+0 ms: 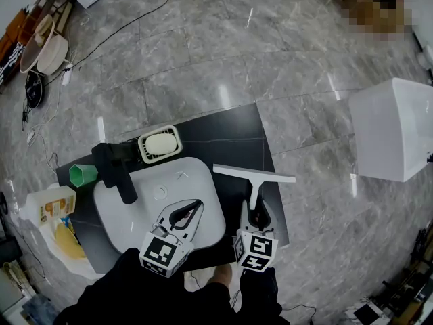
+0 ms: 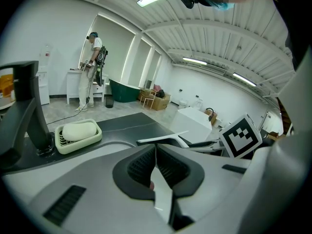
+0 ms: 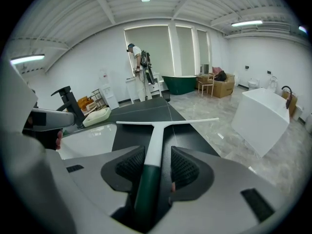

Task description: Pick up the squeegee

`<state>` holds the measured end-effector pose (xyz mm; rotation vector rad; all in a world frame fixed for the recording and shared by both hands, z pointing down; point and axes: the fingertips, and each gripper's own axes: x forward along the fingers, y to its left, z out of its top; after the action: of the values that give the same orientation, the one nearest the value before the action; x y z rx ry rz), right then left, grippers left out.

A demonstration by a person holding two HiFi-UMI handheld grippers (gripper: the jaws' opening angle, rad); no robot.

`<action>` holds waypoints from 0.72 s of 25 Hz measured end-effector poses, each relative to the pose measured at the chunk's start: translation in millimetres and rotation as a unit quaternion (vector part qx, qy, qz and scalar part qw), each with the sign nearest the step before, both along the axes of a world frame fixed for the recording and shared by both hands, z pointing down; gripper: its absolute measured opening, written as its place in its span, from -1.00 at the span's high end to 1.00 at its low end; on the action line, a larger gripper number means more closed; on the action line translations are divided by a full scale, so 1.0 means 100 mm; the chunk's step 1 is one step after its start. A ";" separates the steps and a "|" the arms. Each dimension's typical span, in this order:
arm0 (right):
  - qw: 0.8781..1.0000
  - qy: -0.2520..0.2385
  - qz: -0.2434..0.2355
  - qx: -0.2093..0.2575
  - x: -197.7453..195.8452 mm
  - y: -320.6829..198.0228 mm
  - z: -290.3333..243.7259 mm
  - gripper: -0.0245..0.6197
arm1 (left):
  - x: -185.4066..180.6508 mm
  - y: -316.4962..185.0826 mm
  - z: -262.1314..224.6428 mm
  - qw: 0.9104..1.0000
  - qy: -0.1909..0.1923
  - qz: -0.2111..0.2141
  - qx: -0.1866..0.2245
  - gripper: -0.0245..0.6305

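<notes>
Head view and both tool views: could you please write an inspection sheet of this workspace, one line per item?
Surface: black table, with a white sink basin on it.
Job's things: squeegee lies flat on the table's right part, handle toward the person.
Clutter: black faucet, soap dish, green cup.
Tools: left tool shut, empty, above the basin; right tool open, squeegee handle between its jaws, gaps on either side.
Cables: black cable on the floor beyond the table.
Surroundings: grey tiled floor, white box at right, a person far behind.
</notes>
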<state>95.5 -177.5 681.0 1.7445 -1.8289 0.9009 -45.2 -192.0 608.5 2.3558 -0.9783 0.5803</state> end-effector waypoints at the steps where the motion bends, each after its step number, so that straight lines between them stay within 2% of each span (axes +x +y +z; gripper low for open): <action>1: 1.000 0.000 0.001 -0.001 0.00 0.00 0.00 0.36 | 0.00 0.00 0.01 1.000 0.000 0.000 -0.001 0.84; 6: 1.000 0.001 0.002 -0.004 -0.02 0.01 0.01 0.42 | -0.03 0.00 0.01 1.000 0.001 -0.002 -0.002 0.84; 11: 1.000 0.016 0.006 -0.004 -0.04 0.01 0.01 0.57 | -0.08 0.00 -0.01 1.000 0.002 -0.006 0.000 0.84; 18: 1.000 0.015 0.013 -0.005 -0.03 0.00 0.02 0.59 | -0.13 0.01 0.00 1.000 0.003 -0.010 0.000 0.84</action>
<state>92.5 -177.6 682.8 1.7705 -1.7842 0.8873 -58.1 -191.2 608.9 2.3435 -0.9982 0.5656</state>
